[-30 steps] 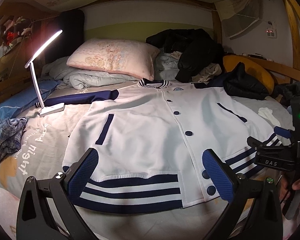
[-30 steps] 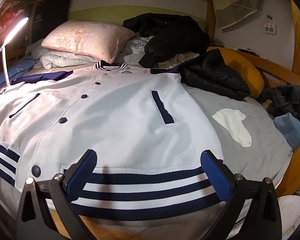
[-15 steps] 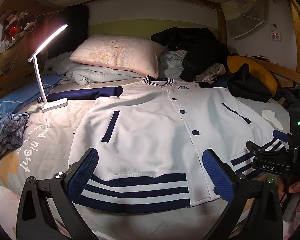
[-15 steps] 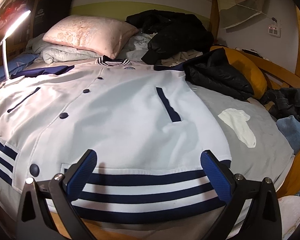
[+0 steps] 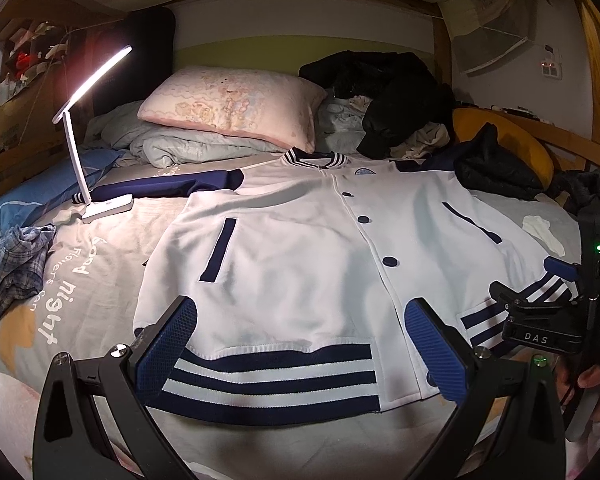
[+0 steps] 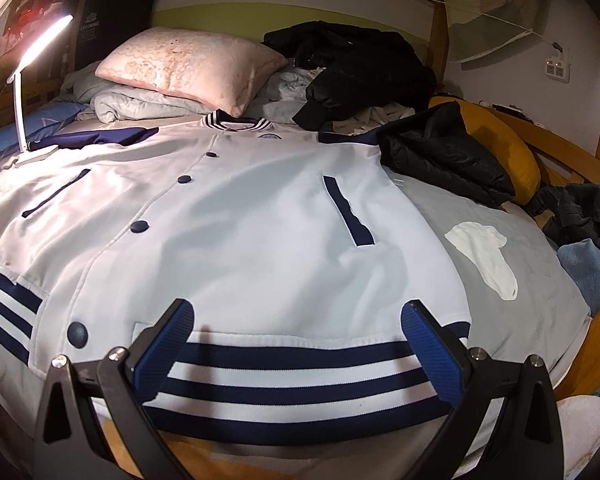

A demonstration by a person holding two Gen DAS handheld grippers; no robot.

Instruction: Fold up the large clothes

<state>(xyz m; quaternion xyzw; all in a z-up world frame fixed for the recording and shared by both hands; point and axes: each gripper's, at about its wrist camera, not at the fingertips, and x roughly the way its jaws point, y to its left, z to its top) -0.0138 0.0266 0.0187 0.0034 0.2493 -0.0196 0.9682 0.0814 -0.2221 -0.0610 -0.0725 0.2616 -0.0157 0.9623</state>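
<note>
Since the jacket (image 5: 300, 264) lies flat on the bed (image 5: 100, 264), collar far, hem at the near edge, both left tongs (image 5: 300, 350) and right tongs (image 6: 296, 346) hover wide over that hem, neither nearer.

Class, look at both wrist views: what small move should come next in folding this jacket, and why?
Probably lower both grippers onto the striped hem and pinch it. The jacket lies flat and buttoned on the bed, and the left gripper and right gripper hover open just above the hem, holding nothing.
</note>
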